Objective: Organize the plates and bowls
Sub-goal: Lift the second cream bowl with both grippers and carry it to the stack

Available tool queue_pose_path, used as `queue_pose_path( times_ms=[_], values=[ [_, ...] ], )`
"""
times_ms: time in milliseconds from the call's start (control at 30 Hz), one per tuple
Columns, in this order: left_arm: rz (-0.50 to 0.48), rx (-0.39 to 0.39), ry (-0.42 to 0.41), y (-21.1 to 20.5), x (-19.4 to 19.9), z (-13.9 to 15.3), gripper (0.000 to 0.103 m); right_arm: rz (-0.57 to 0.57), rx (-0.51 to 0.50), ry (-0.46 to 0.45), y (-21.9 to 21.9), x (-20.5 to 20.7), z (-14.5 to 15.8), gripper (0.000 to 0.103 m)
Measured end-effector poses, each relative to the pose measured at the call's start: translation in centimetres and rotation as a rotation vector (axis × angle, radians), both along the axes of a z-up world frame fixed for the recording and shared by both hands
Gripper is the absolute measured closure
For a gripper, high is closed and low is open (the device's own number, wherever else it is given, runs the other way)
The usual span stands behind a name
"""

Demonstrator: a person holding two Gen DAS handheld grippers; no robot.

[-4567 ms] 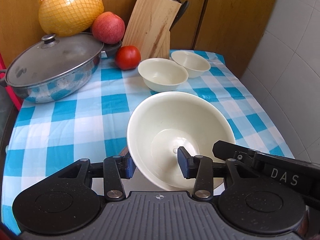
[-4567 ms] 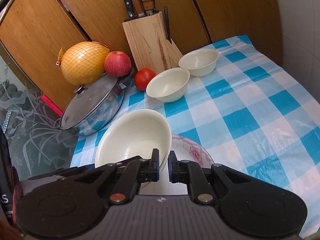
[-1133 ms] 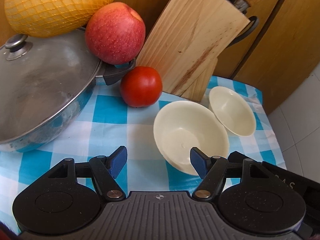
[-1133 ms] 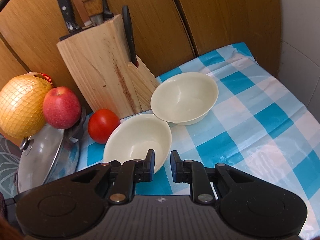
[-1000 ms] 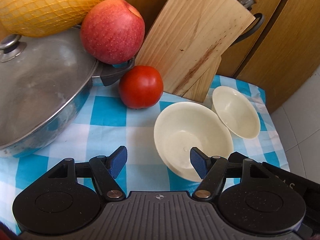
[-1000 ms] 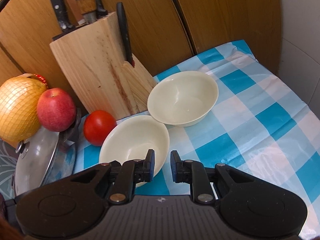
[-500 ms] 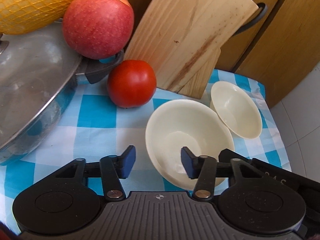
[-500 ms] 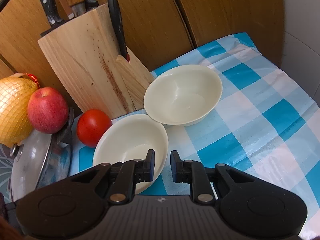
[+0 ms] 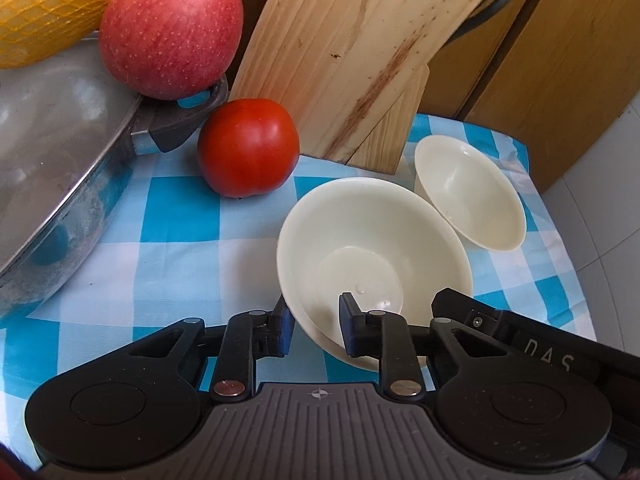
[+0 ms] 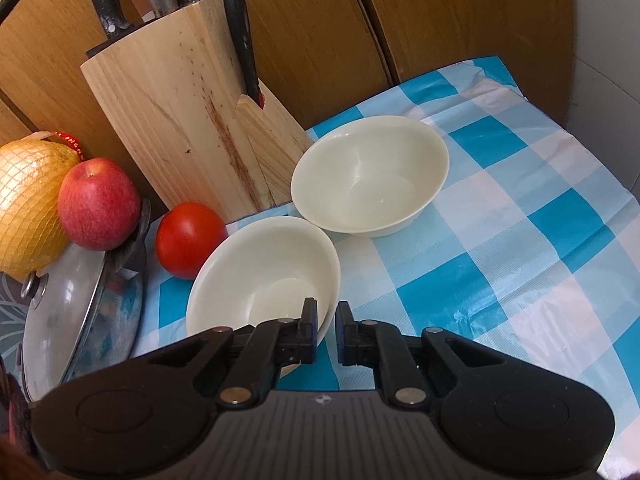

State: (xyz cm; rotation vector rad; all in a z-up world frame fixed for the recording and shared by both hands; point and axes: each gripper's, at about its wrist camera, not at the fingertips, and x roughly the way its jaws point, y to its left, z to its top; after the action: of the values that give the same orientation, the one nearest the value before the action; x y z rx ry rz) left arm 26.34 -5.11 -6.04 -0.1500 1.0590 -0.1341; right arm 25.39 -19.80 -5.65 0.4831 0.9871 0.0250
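cream bowl (image 9: pixel 372 240), smooth, glossy (empty), round

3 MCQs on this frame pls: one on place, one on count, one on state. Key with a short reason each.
1. What sits directly left of the near bowl, by the knife block's foot?
A. tomato
B. mug
C. spoon

2. How many cream bowls are on the checked cloth?
A. one
B. two
C. four

3. How do the left tongs stand on the near bowl?
A. wide open above it
B. closed across its near rim
C. inside the far bowl

Key: 1 A, the tomato lies between pan and bowl. 2 B, near bowl and far bowl only. 3 B, one pad outside, one inside the rim.
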Motion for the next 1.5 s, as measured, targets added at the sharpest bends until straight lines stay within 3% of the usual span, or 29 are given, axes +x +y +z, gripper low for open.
queue_pose_path(
  times_ms=[1500],
  values=[
    [-0.041,0.022,-0.142,0.9,-11.2,7.3,0.065,0.086,0.048,-0.124,0.7,-11.2,7.1,0.091]
  ],
)
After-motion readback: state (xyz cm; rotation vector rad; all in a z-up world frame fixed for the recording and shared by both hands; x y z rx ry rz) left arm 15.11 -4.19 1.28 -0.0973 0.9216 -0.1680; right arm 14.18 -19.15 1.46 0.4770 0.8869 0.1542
